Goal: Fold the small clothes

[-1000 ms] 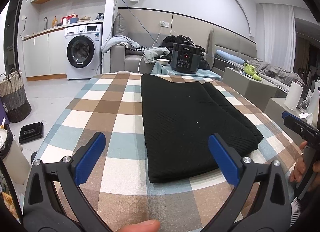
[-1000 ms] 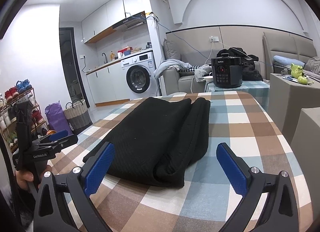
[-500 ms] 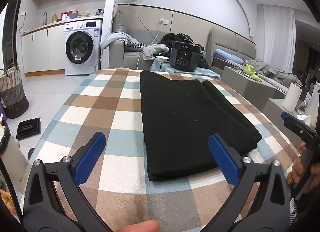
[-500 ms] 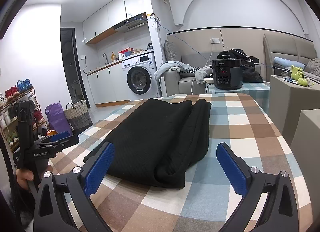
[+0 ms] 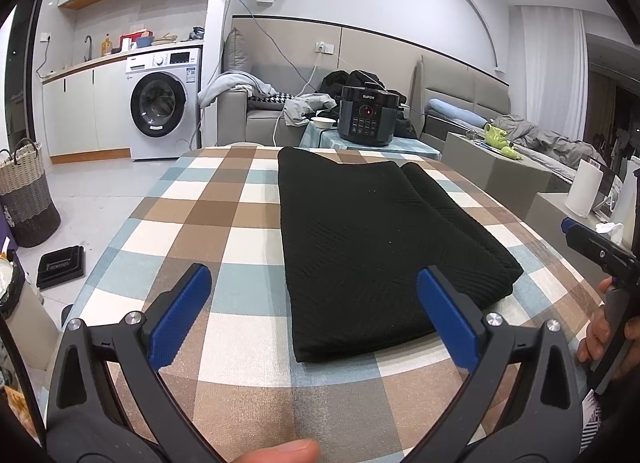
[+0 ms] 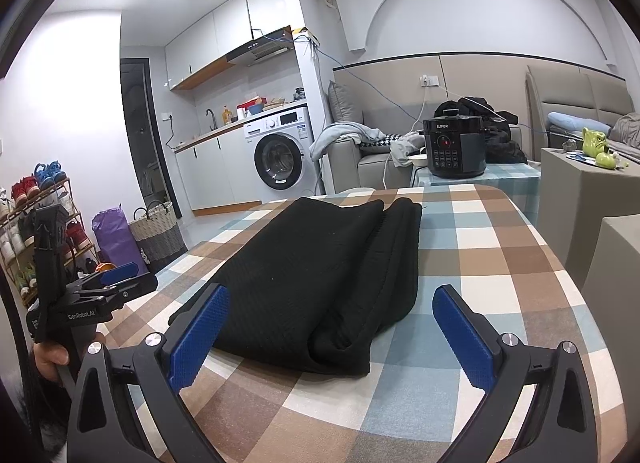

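Two grippers, the left gripper point(image 5: 312, 311) and right gripper point(image 6: 332, 331), are held spread wide and empty above the near tabletop point(image 5: 248, 327); the folded black garment point(image 5: 372, 239) is laid flat mid-tabletop.

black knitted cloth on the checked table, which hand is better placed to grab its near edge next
Left, probably. The left gripper is open with the folded black knitted cloth's near edge between its fingers. The right gripper, also open, faces only the cloth's near right corner, mostly over the checked tablecloth.

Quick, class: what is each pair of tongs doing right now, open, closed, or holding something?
Left tongs: open, holding nothing.
Right tongs: open, holding nothing; the black garment lies untouched.
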Motion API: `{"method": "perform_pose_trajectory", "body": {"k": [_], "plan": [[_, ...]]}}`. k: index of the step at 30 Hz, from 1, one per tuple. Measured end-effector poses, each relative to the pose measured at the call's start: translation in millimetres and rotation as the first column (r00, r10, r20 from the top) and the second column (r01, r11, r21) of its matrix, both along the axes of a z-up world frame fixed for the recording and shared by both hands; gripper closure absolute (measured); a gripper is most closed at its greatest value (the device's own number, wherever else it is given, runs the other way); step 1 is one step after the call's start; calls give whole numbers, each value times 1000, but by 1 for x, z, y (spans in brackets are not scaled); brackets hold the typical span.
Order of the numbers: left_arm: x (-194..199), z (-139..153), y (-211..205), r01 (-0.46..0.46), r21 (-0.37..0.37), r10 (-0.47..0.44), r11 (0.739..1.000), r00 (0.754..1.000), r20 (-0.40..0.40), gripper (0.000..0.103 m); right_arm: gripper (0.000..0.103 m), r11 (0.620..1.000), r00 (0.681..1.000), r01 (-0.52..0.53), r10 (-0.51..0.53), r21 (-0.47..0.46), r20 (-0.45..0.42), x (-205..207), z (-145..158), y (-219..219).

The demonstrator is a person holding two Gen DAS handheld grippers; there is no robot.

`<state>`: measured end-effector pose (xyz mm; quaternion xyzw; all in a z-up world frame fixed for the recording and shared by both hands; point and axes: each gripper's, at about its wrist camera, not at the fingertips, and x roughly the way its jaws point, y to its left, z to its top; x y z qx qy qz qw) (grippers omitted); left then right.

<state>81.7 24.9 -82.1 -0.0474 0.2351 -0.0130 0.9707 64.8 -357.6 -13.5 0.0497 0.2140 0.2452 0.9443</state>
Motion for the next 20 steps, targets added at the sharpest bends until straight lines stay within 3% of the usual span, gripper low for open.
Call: {"method": "perform_pose_trajectory", "body": {"k": [20], "plan": [[0, 0, 0, -5, -2, 5, 1000, 1000, 0, 1, 0, 1000, 1000, 0, 0, 0, -4, 0, -1, 1]]}}
